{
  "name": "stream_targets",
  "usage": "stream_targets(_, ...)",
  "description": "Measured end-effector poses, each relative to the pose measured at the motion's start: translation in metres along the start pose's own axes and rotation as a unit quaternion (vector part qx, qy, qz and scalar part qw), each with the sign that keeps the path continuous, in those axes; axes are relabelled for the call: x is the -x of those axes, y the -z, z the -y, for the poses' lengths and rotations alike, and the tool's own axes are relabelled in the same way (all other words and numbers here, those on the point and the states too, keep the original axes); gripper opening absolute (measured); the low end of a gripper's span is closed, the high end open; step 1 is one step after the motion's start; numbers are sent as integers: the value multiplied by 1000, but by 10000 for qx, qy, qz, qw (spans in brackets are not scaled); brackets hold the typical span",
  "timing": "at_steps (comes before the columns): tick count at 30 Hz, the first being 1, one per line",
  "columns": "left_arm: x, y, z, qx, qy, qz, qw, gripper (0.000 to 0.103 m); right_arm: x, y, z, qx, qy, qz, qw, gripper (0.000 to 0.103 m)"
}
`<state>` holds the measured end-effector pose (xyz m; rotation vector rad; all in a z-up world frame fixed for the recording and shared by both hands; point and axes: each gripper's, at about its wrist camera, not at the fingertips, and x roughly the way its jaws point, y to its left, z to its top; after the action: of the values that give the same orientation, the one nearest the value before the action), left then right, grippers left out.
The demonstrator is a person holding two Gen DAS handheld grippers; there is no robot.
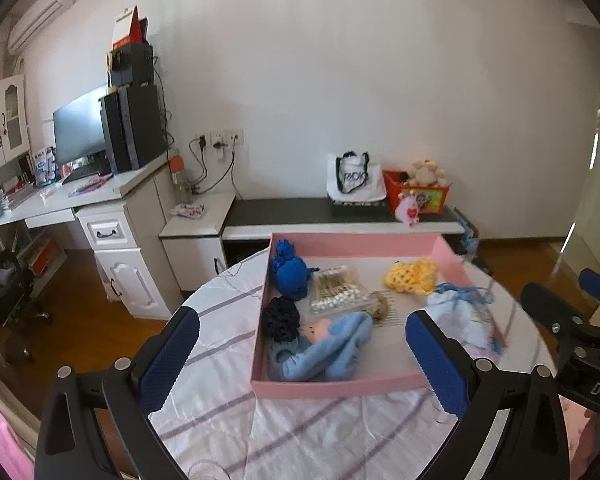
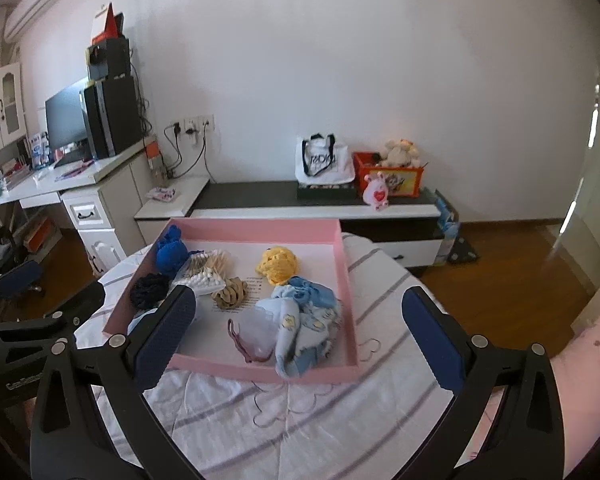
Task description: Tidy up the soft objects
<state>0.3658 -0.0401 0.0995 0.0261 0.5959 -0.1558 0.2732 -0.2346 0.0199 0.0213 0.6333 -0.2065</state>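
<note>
1. Pink cardboard tray (image 2: 342, 268) is our landmark, sitting on the striped cloth (image 2: 340, 412) of the round table, and everything soft is already inside it.
2. At the tray's far-left corner sits the royal-blue crochet piece (image 2: 171, 254); just nearer along the left wall, the dark navy scrunchie (image 2: 148, 290). Beside them, a clear pack of cotton swabs (image 2: 204, 274).
3. Near the tray's front-left corner lies a pale blue knitted doll (image 1: 324, 346), seen only from the left wrist.
4. Mid-tray: a tan braided knot (image 2: 230, 294), and behind it, toward the back wall, the yellow crochet piece (image 2: 278, 266).
5. Near the tray's front-right corner, a light blue printed cloth (image 2: 306, 328) lies heaped, with a clear pouch (image 2: 258, 330) touching its left side.
6. Left gripper (image 1: 302, 360) hovers over the tray's near edge, tongs spread wide, holding nothing. Right gripper (image 2: 298, 342) likewise spread and empty, above the front wall.
7. My read: we're between picks. The bunched cloth looks the likeliest next target — a low pinch on a fold, as it will sag.
</note>
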Motion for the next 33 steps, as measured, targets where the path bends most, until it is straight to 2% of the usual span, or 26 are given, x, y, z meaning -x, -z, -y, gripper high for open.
stream_targets(13,108,39,15,83,-175,680,9975,103,96,18,3,215,76,708,9972,103)
stream_targets(18,148,57,21,98,-109,943,9954,103,130,24,0,315,124,1009,9943,103)
stream_targets(21,173,66,25,88,-219,1145,9931,103,148,27,2,330,127,1214,9920,103)
stream_targets(28,225,85,27,183,-183,1615,9865,103,187,35,3,312,218,1600,9864,103)
stream_targets(33,248,97,32,145,-225,1820,9829,103,216,40,4,320,175,1876,9816,103)
